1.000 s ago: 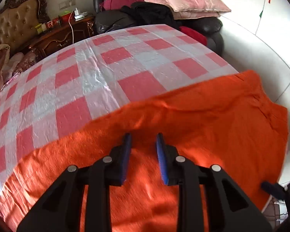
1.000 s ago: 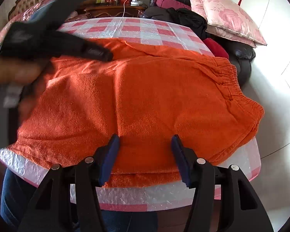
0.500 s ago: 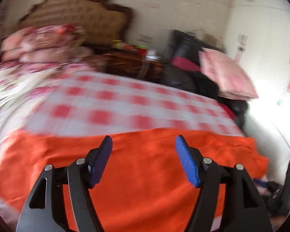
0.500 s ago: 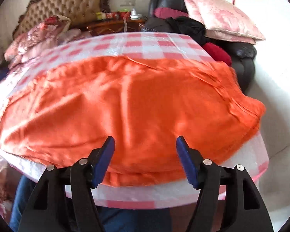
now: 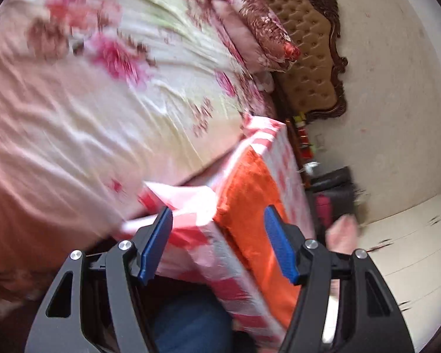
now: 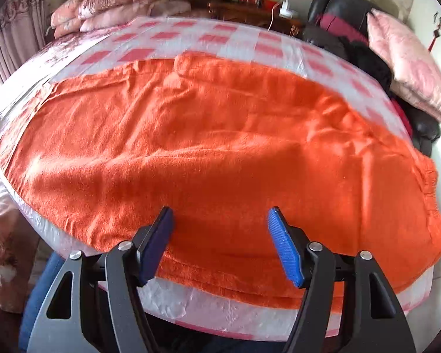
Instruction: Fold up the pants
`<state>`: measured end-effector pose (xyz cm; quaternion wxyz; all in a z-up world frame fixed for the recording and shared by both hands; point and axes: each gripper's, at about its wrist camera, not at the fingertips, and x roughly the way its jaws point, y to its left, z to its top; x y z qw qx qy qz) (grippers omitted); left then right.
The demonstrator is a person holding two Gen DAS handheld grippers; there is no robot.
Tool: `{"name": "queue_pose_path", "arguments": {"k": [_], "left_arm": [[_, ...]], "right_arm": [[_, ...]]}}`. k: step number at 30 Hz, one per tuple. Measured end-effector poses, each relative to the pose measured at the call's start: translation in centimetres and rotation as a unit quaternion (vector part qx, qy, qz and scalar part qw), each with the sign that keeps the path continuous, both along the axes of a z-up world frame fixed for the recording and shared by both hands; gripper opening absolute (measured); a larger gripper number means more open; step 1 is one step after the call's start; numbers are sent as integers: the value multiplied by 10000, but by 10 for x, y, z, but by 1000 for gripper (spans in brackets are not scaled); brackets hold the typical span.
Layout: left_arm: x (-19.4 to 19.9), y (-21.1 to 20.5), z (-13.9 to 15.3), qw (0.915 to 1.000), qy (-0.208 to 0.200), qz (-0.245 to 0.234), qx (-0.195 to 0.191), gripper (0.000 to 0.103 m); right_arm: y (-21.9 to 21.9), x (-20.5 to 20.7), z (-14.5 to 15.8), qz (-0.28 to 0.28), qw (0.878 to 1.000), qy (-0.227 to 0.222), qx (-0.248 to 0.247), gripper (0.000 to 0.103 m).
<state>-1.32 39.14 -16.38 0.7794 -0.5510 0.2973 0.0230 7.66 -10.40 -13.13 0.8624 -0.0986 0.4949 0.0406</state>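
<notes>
Orange pants (image 6: pixel 220 147) lie spread flat on a table with a red and white checked cloth (image 6: pixel 208 32), the waistband at the right. My right gripper (image 6: pixel 220 241) is open and empty, just above the pants' near edge. My left gripper (image 5: pixel 217 244) is open and empty, off the table's left end and turned sideways. In its view the pants (image 5: pixel 250 194) show as a narrow orange strip on the checked cloth (image 5: pixel 197 229).
A bed with a floral cover (image 5: pixel 103 88) and pillows (image 5: pixel 258 26) lies left of the table. A wooden nightstand (image 6: pixel 250 11) stands behind it. A dark sofa with clothes and a pink pillow (image 6: pixel 408 61) is at the back right. My blue-jeaned legs (image 5: pixel 191 326) are below.
My left gripper opened, lifted off the pants and swung left and sideways past the table's end. My right gripper stayed open and drew back a little.
</notes>
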Motion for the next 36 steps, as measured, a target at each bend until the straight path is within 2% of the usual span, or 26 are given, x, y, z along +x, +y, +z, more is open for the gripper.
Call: {"name": "queue_pose_path", "arguments": {"k": [2,4,8,10,14,16,19,23,26,30,31,33,36], "left_arm": [[8,1,-11,9981,-169,-174,-565,64],[15,-6,-18,9952,-217,-292,-911,57],[31,-11,-33,9948,96,-285,-973,49],[37,-11,-36,9943,124,-311,-1007,46],[51,-13,-29,9962,431,-522,-543,39],[58,-13,-23,9955,714,-614,-65,17],[62,-14,-12,9929,704,-902,335,9],[64,0,-6,9944,506,-896,230,8],[72,16,-14,9959,443,-792,50,8],[74,28,-35,9960,378,-639,-500,10],[71,28,-39,9956,366,-601,-616,13],[63,27,-49,9940,224,-559,-915,43],[55,25,-67,9901,108,-460,-1320,44]], "right_arm": [[1,-3,-1,-7,9999,55,-96,72],[3,-3,-2,-15,9998,94,-155,72],[8,-13,6,19,9997,-14,-238,72],[11,-14,9,70,9998,-50,-198,72],[13,-12,6,115,9997,-37,-225,72],[12,-12,4,83,9998,-26,-185,73],[11,-12,3,54,9999,-21,-149,73],[14,-11,3,71,9999,6,-114,73],[25,-10,2,200,9998,52,-14,73],[38,-10,2,328,9994,18,-65,73],[38,-10,2,327,9995,26,-48,73],[33,-9,1,286,9995,76,65,73],[30,-9,1,255,9995,110,143,74]]}}
